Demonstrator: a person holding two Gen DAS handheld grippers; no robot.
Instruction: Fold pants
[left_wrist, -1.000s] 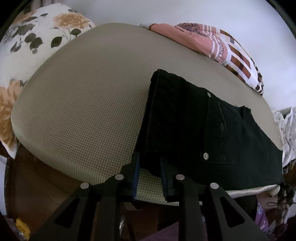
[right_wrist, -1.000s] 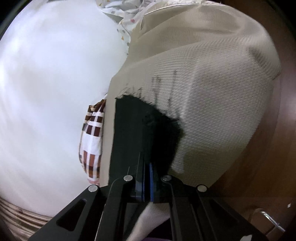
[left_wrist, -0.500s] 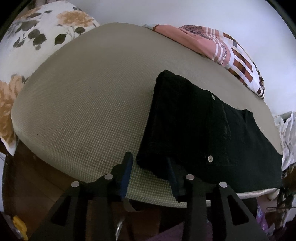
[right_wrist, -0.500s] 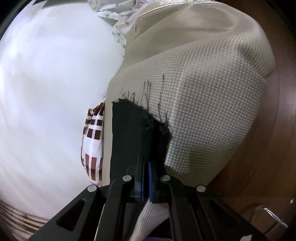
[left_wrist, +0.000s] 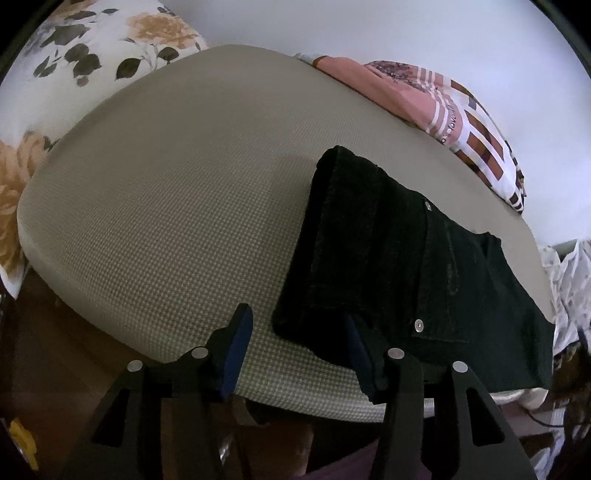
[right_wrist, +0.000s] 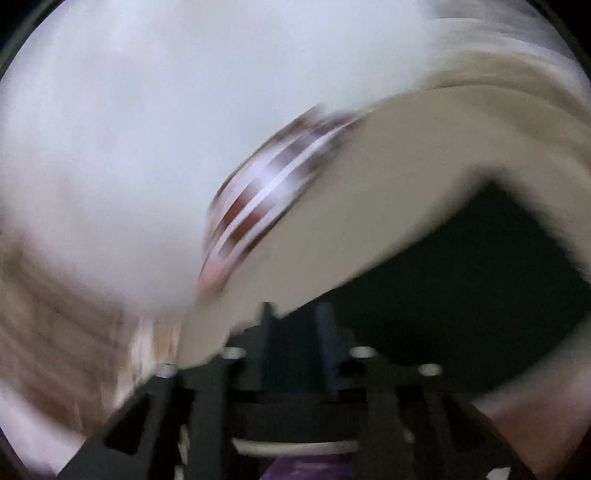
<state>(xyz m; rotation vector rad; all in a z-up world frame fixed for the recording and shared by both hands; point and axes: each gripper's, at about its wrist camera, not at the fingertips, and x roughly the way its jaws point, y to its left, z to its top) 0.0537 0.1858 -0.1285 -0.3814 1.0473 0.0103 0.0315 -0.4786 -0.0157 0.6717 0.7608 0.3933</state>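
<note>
While my left gripper (left_wrist: 295, 347) sits low at the near edge of the beige checked cushion (left_wrist: 177, 221), its jaws have just been opening and now stand apart. Nothing is pinched. The near-left corner of the black pants (left_wrist: 399, 273) lies between the blue pads, and the right pad (left_wrist: 356, 347) is against or just beside the cloth; I can't tell which. The left pad (left_wrist: 236, 343) is clear, over bare cushion.

Pants are folded into a dark slab on the right half of the cushion. Long axis runs from the thick folded end, up near the cushion's middle, away to the right edge of the left wrist view. Two rivets and a pocket seam show on top. The far right end is cut off by the lens rim, and the black fabric swallows most fold lines.

A floral pillow (left_wrist: 92, 48) sits behind the cushion on the left, and a pink and brown striped cloth (left_wrist: 443, 110) lies behind on the right.

My right gripper (right_wrist: 295, 317) view is badly motion-blurred. Its jaws have just been opening and show a gap, nothing visibly clamped. The pants there are only a dark smear to the right, and whether cloth lies between the fingers I can't make out.
</note>
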